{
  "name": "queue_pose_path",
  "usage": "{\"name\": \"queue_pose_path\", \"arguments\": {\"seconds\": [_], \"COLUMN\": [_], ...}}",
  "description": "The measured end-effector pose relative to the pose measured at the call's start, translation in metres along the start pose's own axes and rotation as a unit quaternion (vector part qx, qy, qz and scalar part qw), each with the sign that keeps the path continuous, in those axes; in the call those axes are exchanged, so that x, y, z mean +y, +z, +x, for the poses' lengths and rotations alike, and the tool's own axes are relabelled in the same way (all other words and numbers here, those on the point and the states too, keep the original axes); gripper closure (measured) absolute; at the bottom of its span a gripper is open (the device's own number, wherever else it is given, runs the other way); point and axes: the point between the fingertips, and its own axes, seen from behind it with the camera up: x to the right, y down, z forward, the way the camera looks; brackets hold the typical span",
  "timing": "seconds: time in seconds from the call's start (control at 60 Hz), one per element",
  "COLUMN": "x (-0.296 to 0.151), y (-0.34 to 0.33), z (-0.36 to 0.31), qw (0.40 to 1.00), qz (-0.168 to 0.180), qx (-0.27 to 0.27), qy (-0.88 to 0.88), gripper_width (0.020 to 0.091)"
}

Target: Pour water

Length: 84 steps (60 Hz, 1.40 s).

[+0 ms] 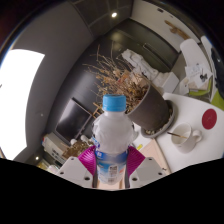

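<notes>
The gripper [111, 172] holds a clear plastic water bottle [113, 135] upright between its two fingers, the magenta pads [90, 160] pressed to the bottle's lower body on either side, so the tool is closed narrow on it. The bottle carries a light blue cap [115, 102] and a pale label across its middle; the cap is on. The bottle's base is hidden below the fingers, so whether it rests on anything cannot be told.

Just beyond the bottle, and slightly to its right, stands a dark round pot [152, 108] filled with dry brown twigs [118, 75] that spread up and to the left, above the bottle's cap. The pot's near rim lies close behind the bottle's shoulder, with little room between them. To the right of the pot a white table [180, 104] carries a white cup [187, 138] and, further right, a red round object [208, 118] near the table's edge. Beyond that sits something green and white [200, 70], too small to name.

To the left of the bottle the space opens onto a dark floor [70, 112] and a bright white panel [22, 90], well apart from the fingers. Low beside the left finger a small clump of dry stems [75, 148] shows. Overhead a ceiling lamp [113, 15] glows
</notes>
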Motion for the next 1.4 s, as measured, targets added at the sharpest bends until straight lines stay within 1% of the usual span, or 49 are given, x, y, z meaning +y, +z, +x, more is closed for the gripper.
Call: {"name": "queue_pose_path", "arguments": {"seconds": [0.05,0.167,0.367,0.517,0.6,0.667,0.833,0.9,0.967,1.067,1.15,1.183,1.267,1.35,1.4], "x": [-0.007,-0.019,-0.036,-0.025,-0.023,-0.022,-0.013,-0.010,-0.011,-0.027,-0.050,-0.066,-0.098,-0.140,-0.158], "y": [0.013,0.037,0.050,0.068,0.072,0.073,0.074,0.072,0.073,0.069,0.062,0.050,0.044,0.020,0.015], "z": [-0.006,-0.003,0.033,0.071,0.087,0.092,0.095,0.092,0.083,0.061,0.047,0.042,0.036,0.041,0.045], "qw": [0.997,0.971,0.908,0.842,0.813,0.807,0.806,0.815,0.839,0.893,0.949,0.967,0.996,0.997,0.990], "qz": [0.000,0.006,0.029,0.031,0.038,0.040,0.024,0.014,0.003,-0.008,-0.008,-0.002,0.020,0.051,0.063], "qx": [-0.022,-0.052,-0.065,-0.066,-0.070,-0.067,-0.057,-0.050,-0.048,-0.050,-0.042,-0.043,-0.014,0.008,0.030], "qy": [0.079,0.233,0.414,0.534,0.577,0.586,0.589,0.577,0.542,0.447,0.313,0.253,0.084,-0.057,-0.125], "gripper_width": [0.0755,0.0751,0.0752,0.0751,0.0753,0.0750,0.0751,0.0751,0.0751,0.0751,0.0752,0.0751,0.0752,0.0751,0.0750]}}
